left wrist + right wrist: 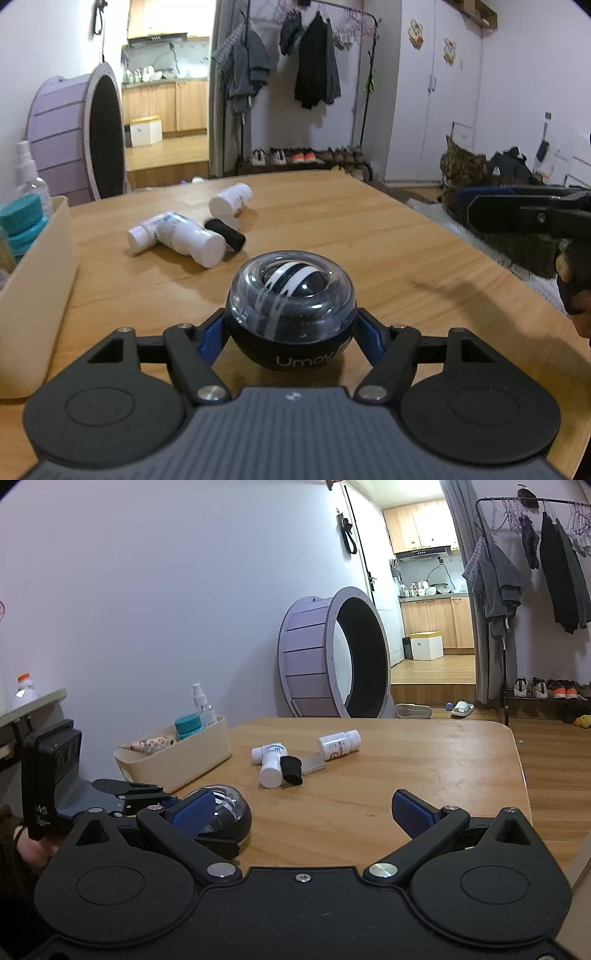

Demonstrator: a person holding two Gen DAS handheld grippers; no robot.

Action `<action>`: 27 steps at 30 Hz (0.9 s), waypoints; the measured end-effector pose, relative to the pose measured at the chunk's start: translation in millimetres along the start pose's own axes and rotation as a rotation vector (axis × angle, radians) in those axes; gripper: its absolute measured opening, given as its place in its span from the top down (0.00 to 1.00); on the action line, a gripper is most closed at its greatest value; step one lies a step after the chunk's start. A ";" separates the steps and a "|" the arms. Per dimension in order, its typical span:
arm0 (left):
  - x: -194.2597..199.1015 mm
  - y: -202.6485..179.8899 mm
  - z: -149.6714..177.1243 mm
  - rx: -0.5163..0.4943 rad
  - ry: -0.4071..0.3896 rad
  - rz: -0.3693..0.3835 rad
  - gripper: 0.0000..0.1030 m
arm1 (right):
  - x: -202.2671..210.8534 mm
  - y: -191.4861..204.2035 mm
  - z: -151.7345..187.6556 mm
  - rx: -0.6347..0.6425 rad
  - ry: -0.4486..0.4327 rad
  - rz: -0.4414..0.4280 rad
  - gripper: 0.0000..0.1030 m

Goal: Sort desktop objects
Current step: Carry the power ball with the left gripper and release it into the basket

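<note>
My left gripper (290, 325) is shut on a black gyro ball with a clear dome (290, 308), on or just above the wooden table (369, 236); the ball also shows in the right wrist view (225, 818). My right gripper (303, 812) is open and empty above the table's near side, to the right of the ball. Farther out lie two white bottles (184, 236) (231, 199), a black cylinder (225, 234) and a small grey card (313, 763). A beige bin (177, 760) stands at the left.
The bin holds a teal-capped jar (189, 725), a spray bottle (203, 705) and a patterned pouch (151, 745). A purple cat wheel (332, 653) stands behind the table. A cat (465, 173) lies off the right edge. The right gripper's finger (517, 214) reaches in at right.
</note>
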State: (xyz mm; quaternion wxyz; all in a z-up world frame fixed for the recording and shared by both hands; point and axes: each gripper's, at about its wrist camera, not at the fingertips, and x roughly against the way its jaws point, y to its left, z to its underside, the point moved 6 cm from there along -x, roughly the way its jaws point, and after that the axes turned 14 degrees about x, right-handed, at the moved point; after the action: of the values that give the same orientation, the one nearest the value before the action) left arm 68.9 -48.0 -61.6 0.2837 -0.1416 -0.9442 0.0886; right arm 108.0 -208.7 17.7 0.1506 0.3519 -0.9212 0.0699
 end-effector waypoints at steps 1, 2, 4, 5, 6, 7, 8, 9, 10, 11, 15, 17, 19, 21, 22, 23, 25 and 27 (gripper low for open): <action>3.3 2.8 -2.7 0.012 -0.009 -0.001 0.31 | -0.4 1.0 -1.2 -0.002 -0.004 -0.003 0.00; 7.0 5.5 -5.9 0.024 -0.021 -0.002 0.31 | -1.2 2.3 -2.5 -0.002 -0.008 -0.007 0.00; 18.0 12.9 -13.0 0.044 -0.053 -0.007 0.31 | -3.8 5.4 -5.1 -0.004 -0.014 -0.017 0.00; 24.7 17.2 -17.1 0.055 -0.070 -0.010 0.31 | -5.6 7.5 -6.3 -0.004 -0.015 -0.022 0.00; 31.4 21.6 -21.2 0.066 -0.088 -0.012 0.31 | -7.7 9.8 -7.5 -0.003 -0.016 -0.027 0.00; 38.1 26.0 -25.3 0.077 -0.106 -0.015 0.31 | -9.9 12.2 -8.5 -0.001 -0.016 -0.033 0.00; 45.5 31.4 -29.6 0.088 -0.125 -0.020 0.31 | -12.3 14.7 -9.3 0.001 -0.014 -0.038 0.00; 53.2 37.6 -34.2 0.099 -0.145 -0.028 0.31 | -14.7 17.1 -10.0 0.003 -0.013 -0.043 0.00; 60.3 45.0 -38.7 0.113 -0.163 -0.040 0.31 | -16.7 19.8 -10.5 0.005 -0.012 -0.049 0.00; 67.3 52.8 -43.1 0.128 -0.181 -0.053 0.31 | -18.8 22.5 -10.8 0.007 -0.010 -0.055 0.00; 88.4 91.4 -58.5 0.159 -0.227 -0.159 0.31 | -27.6 31.2 -10.8 0.013 0.002 -0.073 0.00; 92.0 110.4 -62.3 0.168 -0.226 -0.224 0.31 | -31.2 33.8 -10.0 0.012 0.009 -0.079 0.00; 92.3 127.4 -63.5 0.181 -0.217 -0.280 0.31 | -33.5 35.6 -9.4 0.013 0.015 -0.082 0.00; 89.9 138.7 -64.4 0.195 -0.201 -0.320 0.31 | -35.2 37.1 -8.6 0.013 0.021 -0.085 0.00; 88.6 144.0 -64.7 0.201 -0.193 -0.338 0.31 | -35.7 37.9 -8.0 0.012 0.024 -0.087 0.00; 85.8 146.5 -64.5 0.210 -0.178 -0.348 0.31 | -36.3 38.4 -7.5 0.011 0.028 -0.088 0.00; 79.4 150.2 -63.6 0.227 -0.144 -0.364 0.31 | -37.0 39.5 -6.8 0.011 0.034 -0.089 0.00; 73.2 153.8 -62.7 0.244 -0.110 -0.379 0.31 | -35.9 40.3 -6.0 0.012 0.036 -0.090 0.00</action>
State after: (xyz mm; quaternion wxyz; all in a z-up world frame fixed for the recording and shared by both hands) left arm 79.0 125.9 -10.7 0.2582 0.0790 -0.9503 0.1550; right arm 107.7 -154.9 10.8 0.1680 0.3927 -0.9011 0.0750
